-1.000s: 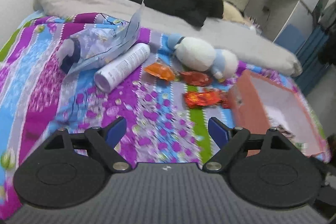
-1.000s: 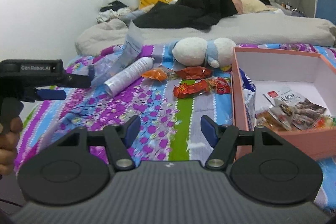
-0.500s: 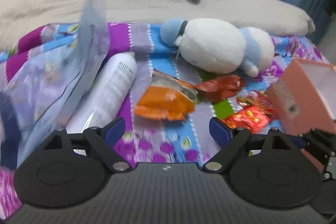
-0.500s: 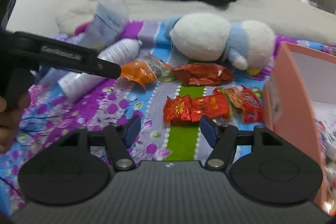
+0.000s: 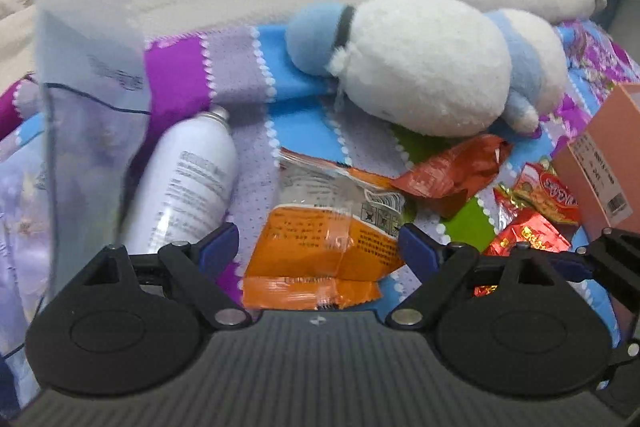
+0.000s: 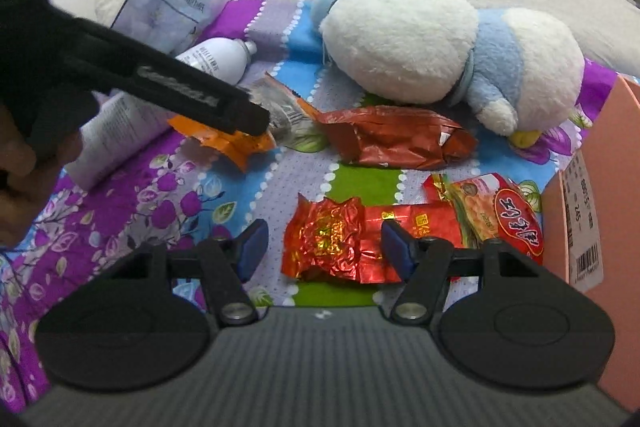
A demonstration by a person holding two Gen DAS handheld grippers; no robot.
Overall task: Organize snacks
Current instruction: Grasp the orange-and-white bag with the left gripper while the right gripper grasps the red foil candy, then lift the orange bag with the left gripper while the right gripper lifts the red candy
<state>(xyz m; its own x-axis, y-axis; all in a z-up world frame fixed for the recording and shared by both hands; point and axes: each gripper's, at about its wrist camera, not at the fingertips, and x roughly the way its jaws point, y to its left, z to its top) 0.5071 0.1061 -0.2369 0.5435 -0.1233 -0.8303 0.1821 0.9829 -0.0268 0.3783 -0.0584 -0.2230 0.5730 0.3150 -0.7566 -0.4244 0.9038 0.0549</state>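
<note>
An orange snack packet (image 5: 320, 247) lies on the flowered bedspread between the open fingers of my left gripper (image 5: 318, 251); it also shows in the right wrist view (image 6: 236, 143), partly under the left gripper's arm. A crinkled red foil packet (image 6: 332, 243) lies between the open fingers of my right gripper (image 6: 320, 247). A red-and-green packet (image 6: 500, 215) lies beside it, and a dark red packet (image 6: 392, 143) lies further back. The pink box (image 6: 600, 195) stands at the right edge.
A white and blue plush toy (image 6: 440, 51) lies behind the snacks. A white spray can (image 5: 188, 183) and a pale plastic bag (image 5: 84, 99) lie at the left. Grey bedding and dark clothes fill the far side of the bed.
Both grippers have moved forward and down towards the snacks. The orange packet now sits between the left fingers and the red foil packet between the right fingers. Both stay open.
</note>
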